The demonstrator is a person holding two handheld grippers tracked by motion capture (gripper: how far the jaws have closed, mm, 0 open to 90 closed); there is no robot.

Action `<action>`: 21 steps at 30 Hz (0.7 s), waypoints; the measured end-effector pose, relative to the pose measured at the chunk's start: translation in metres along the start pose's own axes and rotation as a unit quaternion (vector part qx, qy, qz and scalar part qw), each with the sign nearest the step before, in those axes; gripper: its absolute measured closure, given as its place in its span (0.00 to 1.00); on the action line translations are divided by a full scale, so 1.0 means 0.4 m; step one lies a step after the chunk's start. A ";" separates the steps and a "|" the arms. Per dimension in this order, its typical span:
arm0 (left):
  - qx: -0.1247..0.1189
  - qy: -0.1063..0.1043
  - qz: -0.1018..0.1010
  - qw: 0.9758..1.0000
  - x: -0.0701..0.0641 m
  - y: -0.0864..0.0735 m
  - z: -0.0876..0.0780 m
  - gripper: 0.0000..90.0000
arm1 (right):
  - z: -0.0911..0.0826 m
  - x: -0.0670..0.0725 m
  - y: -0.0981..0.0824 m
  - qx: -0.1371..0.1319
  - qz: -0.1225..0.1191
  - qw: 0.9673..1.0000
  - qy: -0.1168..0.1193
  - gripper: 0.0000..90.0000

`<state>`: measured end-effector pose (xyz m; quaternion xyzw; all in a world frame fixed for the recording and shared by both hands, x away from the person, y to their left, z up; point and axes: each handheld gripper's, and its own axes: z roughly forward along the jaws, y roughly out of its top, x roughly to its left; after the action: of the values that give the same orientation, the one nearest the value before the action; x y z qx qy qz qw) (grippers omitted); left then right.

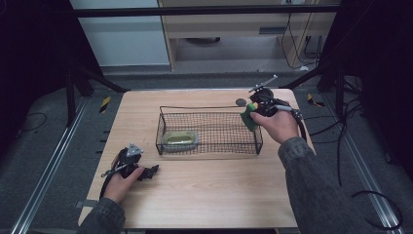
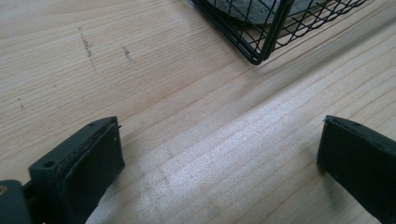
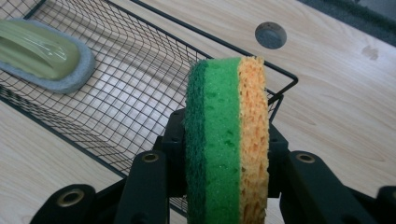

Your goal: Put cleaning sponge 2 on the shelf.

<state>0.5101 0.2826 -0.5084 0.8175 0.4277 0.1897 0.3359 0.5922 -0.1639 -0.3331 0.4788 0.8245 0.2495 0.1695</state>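
Observation:
A black wire basket (image 1: 209, 109) stands in the middle of the wooden table (image 1: 204, 195). Inside it, at its left end, lies a grey scrubber with a pale green handle (image 1: 179, 140), also seen in the right gripper view (image 3: 42, 56). My right gripper (image 1: 253, 113) hovers over the basket's right end, shut on a green and yellow sponge (image 3: 227, 135) held on edge above the basket's rim (image 3: 280, 95). My left gripper (image 1: 148, 171) rests on the table left of the basket's near corner (image 2: 257, 58), open, with bare wood between its jaws (image 2: 219, 163).
A round grey hole plug (image 1: 240, 102) sits in the table behind the basket, also in the right gripper view (image 3: 271, 35). Black frame legs and cables (image 1: 336, 97) stand around the table on the grey floor.

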 end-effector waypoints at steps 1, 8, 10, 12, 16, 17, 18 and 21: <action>-0.001 0.000 -0.001 1.000 0.000 0.000 0.000 0.00 | 0.012 0.000 0.000 0.003 0.003 1.000 0.001 0.71; 0.000 -0.001 -0.002 1.000 0.000 0.000 0.000 0.00 | 0.080 -0.009 -0.004 0.024 0.012 1.000 -0.003 0.71; 0.000 -0.001 -0.002 1.000 0.000 0.000 0.000 0.00 | 0.102 -0.013 -0.007 0.029 0.015 0.999 -0.003 0.71; 0.000 -0.001 -0.002 1.000 0.000 0.000 0.000 0.00 | 0.118 -0.014 -0.009 0.034 0.021 0.999 -0.006 0.71; 0.000 -0.001 -0.002 1.000 0.000 0.000 0.000 0.00 | 0.139 -0.015 -0.013 0.040 0.024 0.999 -0.008 0.71; 0.000 -0.001 -0.002 1.000 0.000 0.000 0.000 0.00 | 0.142 -0.014 -0.014 0.042 0.025 0.999 -0.008 0.71; 0.000 -0.001 -0.002 1.000 0.000 0.000 0.000 0.00 | 0.149 -0.015 -0.017 0.045 0.022 0.999 -0.011 0.71; 0.000 -0.001 -0.001 1.000 0.000 0.000 0.000 0.00 | 0.165 -0.019 -0.022 0.049 0.024 0.998 -0.013 0.71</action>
<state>0.5099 0.2826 -0.5084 0.8172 0.4286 0.1883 0.3362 0.6238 -0.1576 -0.3917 0.5095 0.8217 0.2063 0.1506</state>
